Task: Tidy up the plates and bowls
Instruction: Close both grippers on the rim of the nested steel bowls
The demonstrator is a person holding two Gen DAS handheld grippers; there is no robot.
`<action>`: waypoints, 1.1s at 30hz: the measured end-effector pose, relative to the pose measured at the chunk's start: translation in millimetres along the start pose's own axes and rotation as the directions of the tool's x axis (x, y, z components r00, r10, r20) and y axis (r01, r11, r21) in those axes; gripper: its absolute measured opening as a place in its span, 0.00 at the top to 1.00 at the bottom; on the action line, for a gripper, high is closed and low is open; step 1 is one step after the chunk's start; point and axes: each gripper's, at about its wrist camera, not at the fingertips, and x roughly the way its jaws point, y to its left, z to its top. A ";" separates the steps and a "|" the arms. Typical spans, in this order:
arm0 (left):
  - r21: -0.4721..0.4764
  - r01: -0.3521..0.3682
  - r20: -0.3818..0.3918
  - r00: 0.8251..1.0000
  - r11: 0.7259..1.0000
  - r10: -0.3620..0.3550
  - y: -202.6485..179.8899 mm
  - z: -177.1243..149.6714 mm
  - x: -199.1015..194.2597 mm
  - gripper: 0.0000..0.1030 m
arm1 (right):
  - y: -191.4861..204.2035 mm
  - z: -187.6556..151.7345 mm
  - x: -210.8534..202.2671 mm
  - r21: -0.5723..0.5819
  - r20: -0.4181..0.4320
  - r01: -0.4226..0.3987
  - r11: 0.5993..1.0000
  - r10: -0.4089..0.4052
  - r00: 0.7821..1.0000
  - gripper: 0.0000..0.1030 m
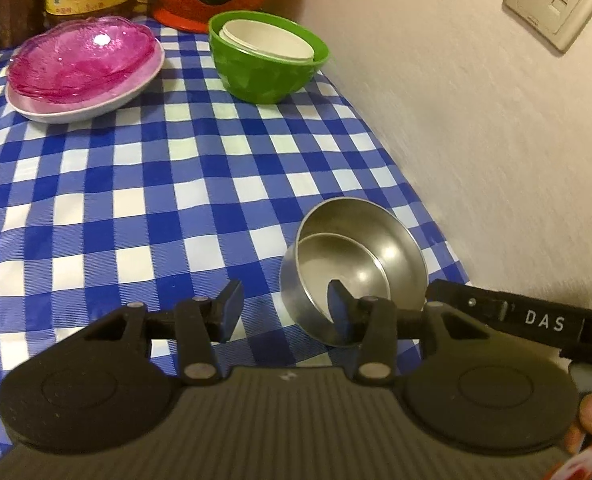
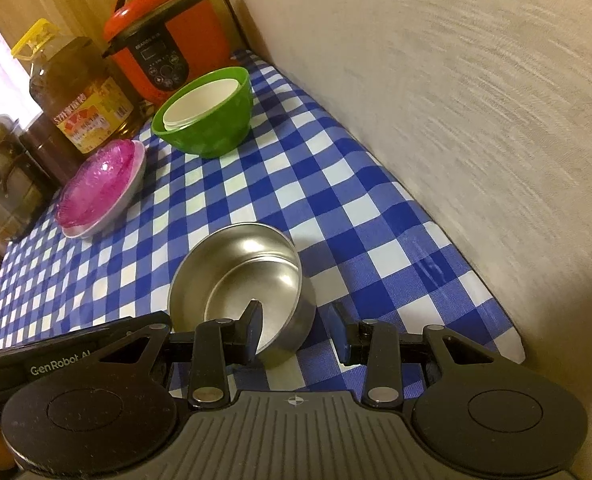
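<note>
Two nested steel bowls (image 1: 355,264) sit on the checked cloth near the wall; they also show in the right wrist view (image 2: 244,284). My left gripper (image 1: 286,310) is open, its right finger inside the inner bowl and its left finger outside the rim. My right gripper (image 2: 296,330) is open, straddling the bowls' near rim with the left finger inside. A green bowl (image 1: 268,56) holding white bowls (image 1: 268,38) stands at the back. Pink glass plates (image 1: 82,56) lie stacked on a white plate (image 1: 88,106).
A red rice cooker (image 2: 164,36) and an oil bottle (image 2: 76,88) stand at the back. A steel pot (image 2: 0,176) is at the far left. The wall (image 1: 475,120) runs along the right, with a socket (image 1: 551,2).
</note>
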 end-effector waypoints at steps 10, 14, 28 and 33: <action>0.024 0.035 -0.045 0.998 0.999 -0.034 -0.7 4.4 17.9 0.66 | -0.8 3.0 16.5 0.003 -0.018 -0.001 1.000 0.001 1.000 0.64; 0.029 0.035 -0.048 0.998 0.999 -0.034 -0.7 7.1 23.9 0.72 | -0.8 1.4 21.4 0.006 -0.024 -0.001 1.000 0.001 1.000 0.64; 0.041 0.056 -0.051 0.997 0.998 -0.054 -2.3 10.3 32.7 0.89 | -1.7 0.9 33.1 0.011 -0.041 -0.001 1.000 0.002 0.999 0.65; 0.043 0.059 -0.050 0.997 0.997 -0.057 -2.3 10.1 32.1 0.90 | -0.7 0.5 34.8 0.012 -0.040 -0.005 1.000 0.005 0.999 0.75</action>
